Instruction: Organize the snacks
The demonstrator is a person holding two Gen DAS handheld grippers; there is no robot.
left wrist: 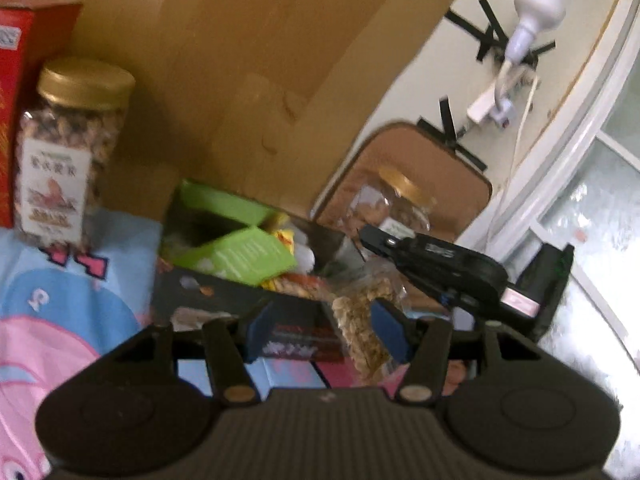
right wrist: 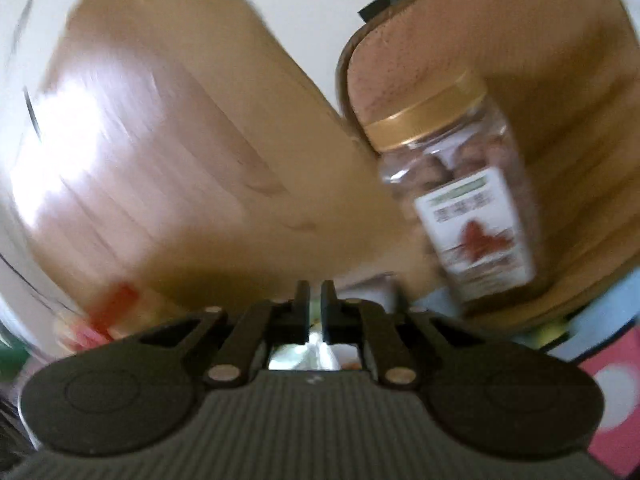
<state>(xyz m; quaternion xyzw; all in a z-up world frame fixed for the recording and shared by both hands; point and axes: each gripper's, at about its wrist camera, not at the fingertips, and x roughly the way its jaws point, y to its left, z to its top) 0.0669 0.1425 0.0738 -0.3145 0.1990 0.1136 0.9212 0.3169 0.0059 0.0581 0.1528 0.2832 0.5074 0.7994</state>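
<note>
A dark snack box (left wrist: pixel 224 280) with green flaps lies open on the cartoon-print tabletop (left wrist: pixel 60 300), crammed with packets, and a clear bag of nuts (left wrist: pixel 360 320) rests against it. One gold-lidded jar (left wrist: pixel 68 152) stands beside a red box (left wrist: pixel 12 100), another jar (right wrist: pixel 460 196) apart, so sorting looks partly done. The left gripper (left wrist: pixel 326 330) has fingers half open, empty; the right gripper (right wrist: pixel 316 308) nearly closed, empty.

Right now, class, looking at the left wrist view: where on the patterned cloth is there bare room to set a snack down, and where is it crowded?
Free: the blue and pink cartoon cloth between the gold-lidded clear nut jar and the dark open box. Crowded: that box, stuffed with green cartons and packets, and the clear oat bag beside it.
</note>
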